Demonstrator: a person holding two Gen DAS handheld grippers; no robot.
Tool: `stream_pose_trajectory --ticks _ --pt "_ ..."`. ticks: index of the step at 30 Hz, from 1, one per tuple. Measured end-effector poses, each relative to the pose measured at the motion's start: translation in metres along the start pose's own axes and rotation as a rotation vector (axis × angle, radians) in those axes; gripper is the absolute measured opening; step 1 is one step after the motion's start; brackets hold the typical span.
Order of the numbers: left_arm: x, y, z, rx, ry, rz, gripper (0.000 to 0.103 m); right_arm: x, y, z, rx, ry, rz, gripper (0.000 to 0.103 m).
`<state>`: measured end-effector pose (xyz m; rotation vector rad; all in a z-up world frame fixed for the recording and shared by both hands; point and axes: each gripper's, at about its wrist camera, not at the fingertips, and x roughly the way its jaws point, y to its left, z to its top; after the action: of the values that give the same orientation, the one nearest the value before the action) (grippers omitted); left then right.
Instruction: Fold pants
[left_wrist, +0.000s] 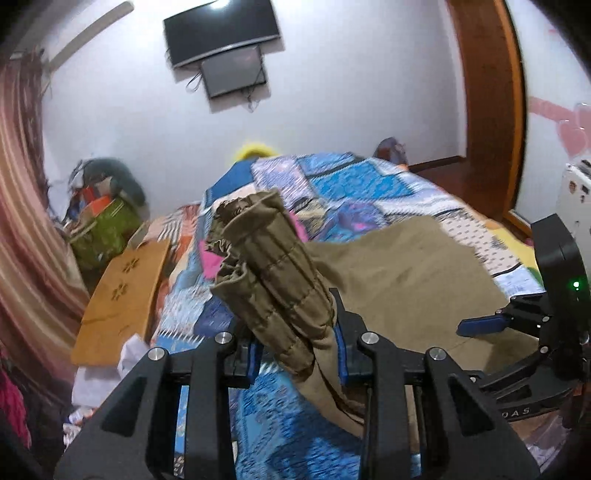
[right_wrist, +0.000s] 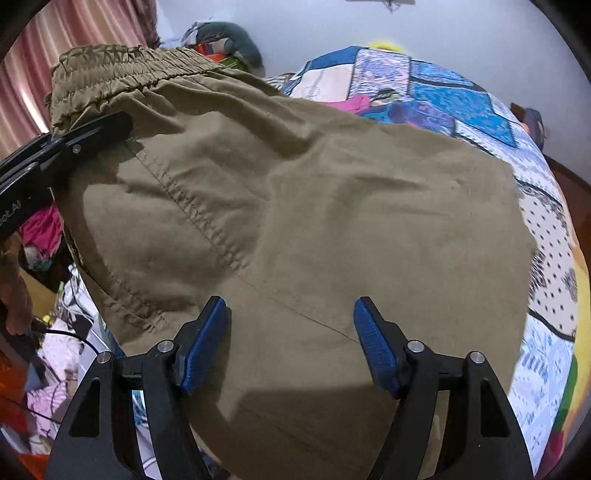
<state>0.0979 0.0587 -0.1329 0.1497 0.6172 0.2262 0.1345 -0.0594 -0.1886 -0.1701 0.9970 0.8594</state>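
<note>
The olive-brown pants (right_wrist: 314, 206) lie spread on the patchwork quilt (right_wrist: 461, 99). My left gripper (left_wrist: 295, 350) is shut on the elastic waistband (left_wrist: 266, 258) and holds it lifted and bunched above the bed; it shows in the right wrist view (right_wrist: 92, 127) at the upper left, clamped on the waistband (right_wrist: 122, 74). My right gripper (right_wrist: 290, 332) is open, its blue pads on either side just above the pants fabric near the front edge. It shows in the left wrist view (left_wrist: 484, 325) at the right, over the pants (left_wrist: 406, 266).
The quilt covers a bed (left_wrist: 351, 184) that runs back to a white wall with a TV (left_wrist: 221, 29). A wooden lap table (left_wrist: 122, 295), a green bag (left_wrist: 103, 236) and clutter lie left of the bed. A wooden door frame (left_wrist: 491, 110) stands at the right.
</note>
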Motion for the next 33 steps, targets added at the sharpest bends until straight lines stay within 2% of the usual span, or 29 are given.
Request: stream_pose_trajectory --ticks 4,8,12,16,22,25,28,33 --pt "-0.008 -0.022 0.013 0.037 -0.036 -0.053 0.031 -0.033 -0.032 -0.015 0.098 -0.064 -0.036 0.068" --pt "-0.009 -0.044 0.023 0.071 -0.048 -0.102 0.031 -0.061 -0.067 -0.039 0.179 -0.086 -0.127 0.068" --pt "-0.012 -0.065 0.028 0.108 -0.056 -0.141 0.031 -0.07 -0.096 -0.066 0.232 -0.042 -0.197 0.068" --pt "-0.012 -0.087 0.031 0.145 -0.047 -0.191 0.031 -0.061 -0.109 -0.094 0.258 0.011 -0.206 0.068" --pt "0.001 -0.124 0.032 0.174 0.014 -0.29 0.03 -0.064 -0.111 -0.1 0.288 -0.035 -0.184 0.068" --pt "0.012 -0.141 0.027 0.178 0.067 -0.351 0.03 -0.065 -0.11 -0.101 0.282 -0.041 -0.183 0.068" --pt "0.029 -0.16 0.017 0.172 0.156 -0.418 0.03 -0.064 -0.111 -0.101 0.281 -0.04 -0.176 0.068" --pt "0.046 -0.182 -0.004 0.198 0.235 -0.447 0.03 -0.062 -0.113 -0.102 0.286 -0.049 -0.169 0.068"
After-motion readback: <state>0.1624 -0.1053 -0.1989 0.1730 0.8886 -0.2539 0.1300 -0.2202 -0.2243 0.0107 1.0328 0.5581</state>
